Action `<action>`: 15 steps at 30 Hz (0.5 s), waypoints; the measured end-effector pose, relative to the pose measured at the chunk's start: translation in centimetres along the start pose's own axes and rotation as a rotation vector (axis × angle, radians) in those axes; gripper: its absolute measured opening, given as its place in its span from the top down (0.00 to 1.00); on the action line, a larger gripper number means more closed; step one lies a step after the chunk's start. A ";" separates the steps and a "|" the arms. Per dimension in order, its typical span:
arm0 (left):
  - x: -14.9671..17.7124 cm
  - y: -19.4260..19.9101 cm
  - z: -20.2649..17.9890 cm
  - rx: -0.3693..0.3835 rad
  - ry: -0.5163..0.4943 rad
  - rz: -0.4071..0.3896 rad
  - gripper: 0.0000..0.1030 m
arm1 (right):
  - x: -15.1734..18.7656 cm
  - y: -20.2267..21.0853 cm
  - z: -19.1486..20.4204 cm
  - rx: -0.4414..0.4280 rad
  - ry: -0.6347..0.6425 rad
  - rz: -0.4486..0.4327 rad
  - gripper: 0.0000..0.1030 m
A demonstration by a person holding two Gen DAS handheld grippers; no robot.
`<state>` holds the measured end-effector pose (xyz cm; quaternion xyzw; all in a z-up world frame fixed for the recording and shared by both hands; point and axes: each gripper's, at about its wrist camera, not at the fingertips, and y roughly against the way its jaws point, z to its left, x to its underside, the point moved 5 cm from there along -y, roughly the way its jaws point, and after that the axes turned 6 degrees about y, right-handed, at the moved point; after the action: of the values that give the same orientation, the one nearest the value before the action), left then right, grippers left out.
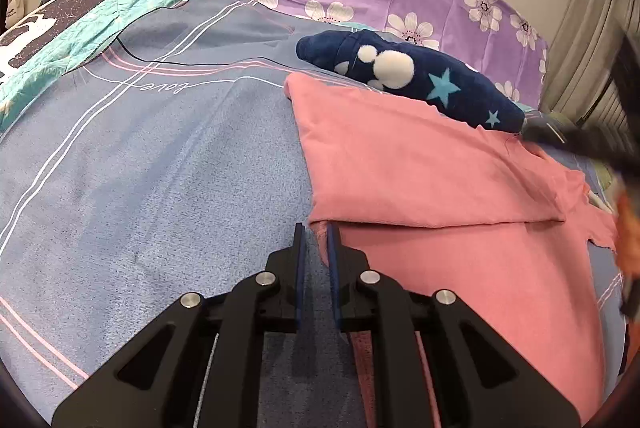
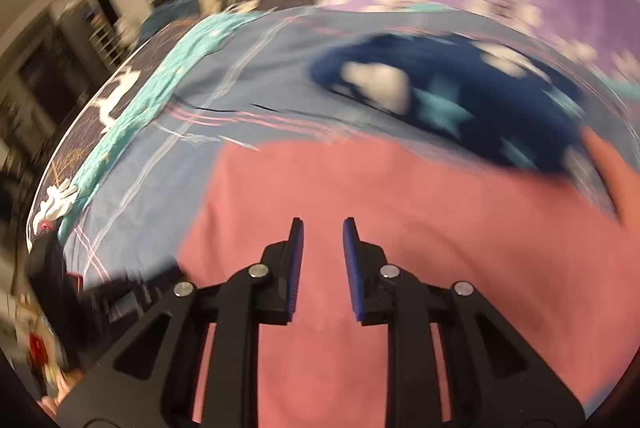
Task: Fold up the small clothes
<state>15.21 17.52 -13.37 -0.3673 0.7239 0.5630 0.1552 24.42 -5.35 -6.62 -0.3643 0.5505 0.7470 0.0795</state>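
While the soft pink cloth [image 1: 420, 164] lies half folded on the blue striped bed sheet [image 1: 160, 148], the left gripper [image 1: 317, 228], fingers slightly apart, should pinch its near corner gently, and the open, empty right gripper [image 2: 323, 224] should grab the other side evenly.

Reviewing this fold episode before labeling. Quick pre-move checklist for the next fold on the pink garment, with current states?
1. Left gripper at the pink garment fold edge: ok.
2. Left actually pinching fabric: cannot tell; jaws narrowly apart.
3. Right gripper open above the pink garment: ok.
4. First fold flat: ok, upper layer lies over the lower.
5. Navy star-print garment off the pink one: not ok, it overlaps the far edge.
6. Right view sharp: not ok, motion blur.
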 end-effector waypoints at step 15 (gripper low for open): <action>-1.9 4.7 -4.9 0.054 -0.135 -0.071 0.88 | 8.9 2.3 -12.1 0.033 -0.360 -0.106 0.79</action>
<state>14.15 14.13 -7.30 -0.3496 0.7134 0.5607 0.2334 22.33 -19.38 -11.99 -0.2518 0.5195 0.7858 0.2219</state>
